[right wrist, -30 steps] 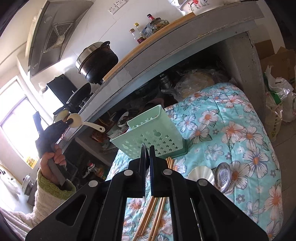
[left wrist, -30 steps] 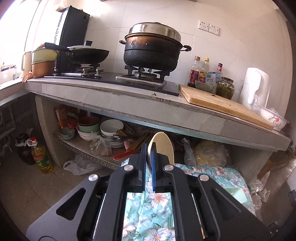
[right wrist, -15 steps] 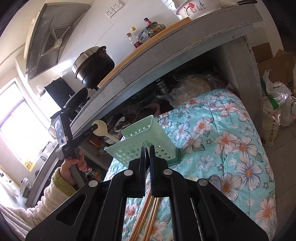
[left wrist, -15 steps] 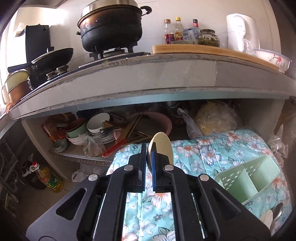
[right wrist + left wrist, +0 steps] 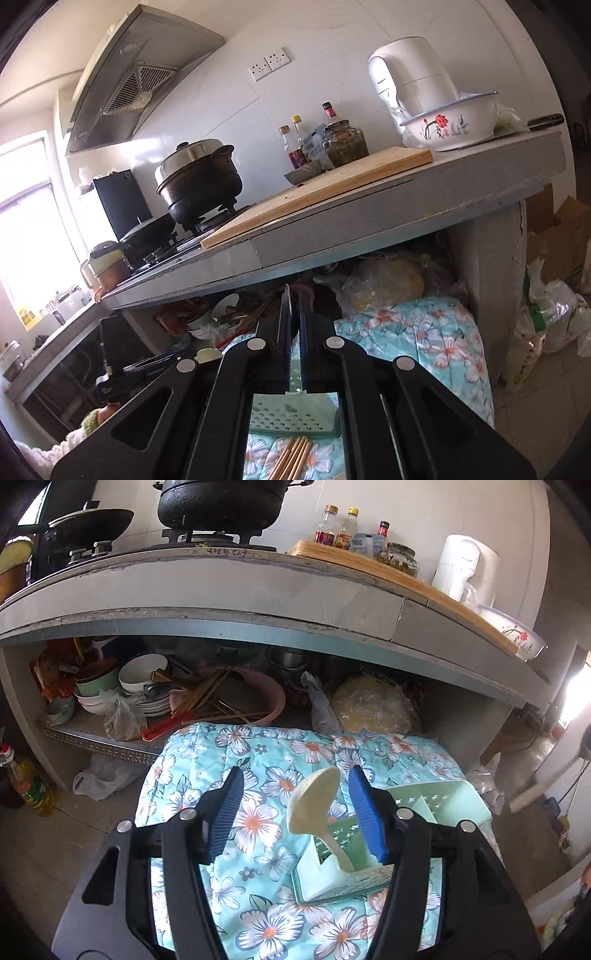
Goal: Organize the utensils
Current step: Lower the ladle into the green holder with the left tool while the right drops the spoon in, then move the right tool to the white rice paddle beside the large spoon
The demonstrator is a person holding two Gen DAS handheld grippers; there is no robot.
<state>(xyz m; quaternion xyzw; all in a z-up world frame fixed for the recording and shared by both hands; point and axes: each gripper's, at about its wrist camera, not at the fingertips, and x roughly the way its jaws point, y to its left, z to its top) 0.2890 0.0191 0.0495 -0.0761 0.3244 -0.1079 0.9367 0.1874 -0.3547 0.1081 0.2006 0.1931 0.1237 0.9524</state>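
- I am watching my left gripper (image 5: 295,812) spreading its jaws; the blue pads (image 5: 364,808) are standing clear of the cream spoon (image 5: 314,805), which sits between them untouched.
- The spoon is leaning with its handle down in a near compartment of the green caddy (image 5: 436,805) and its bowl tilted up and to the left.
- The caddy is resting on the floral quilt (image 5: 258,746), right of the middle of my left view.
- My right gripper (image 5: 294,332) is keeping its jaws closed, with nothing between them.
- Under that gripper I am seeing the caddy's perforated wall and, nearer me, a bundle of chopsticks (image 5: 291,458) lying on the quilt.
- Beyond the quilt, a shelf under the counter (image 5: 221,587) is holding stacked bowls (image 5: 140,672).
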